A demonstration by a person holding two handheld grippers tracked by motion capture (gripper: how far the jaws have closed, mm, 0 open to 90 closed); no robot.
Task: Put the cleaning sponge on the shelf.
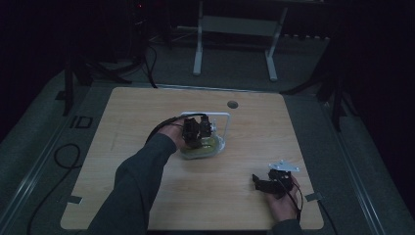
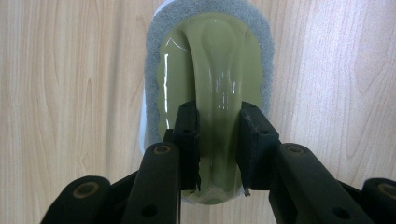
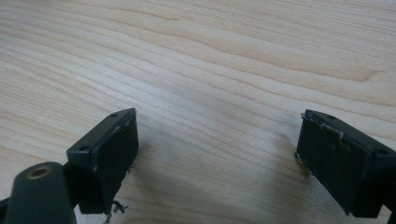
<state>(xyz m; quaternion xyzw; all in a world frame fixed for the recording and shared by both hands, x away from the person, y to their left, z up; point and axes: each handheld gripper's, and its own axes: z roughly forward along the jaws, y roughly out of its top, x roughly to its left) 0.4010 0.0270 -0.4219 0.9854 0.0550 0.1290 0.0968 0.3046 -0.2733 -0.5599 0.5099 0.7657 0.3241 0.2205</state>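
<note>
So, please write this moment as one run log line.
left gripper: shut on green scrubber handle | right gripper: open over table

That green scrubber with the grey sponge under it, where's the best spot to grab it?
By the raised arched handle on top of the scrubber, coming straight down from above. The handle is a narrow ridge along its middle, so two jaws fit on either side, just as the left gripper clamps it.

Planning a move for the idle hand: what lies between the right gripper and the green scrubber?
Bare wooden table in the high view, from right gripper to green scrubber.
</note>
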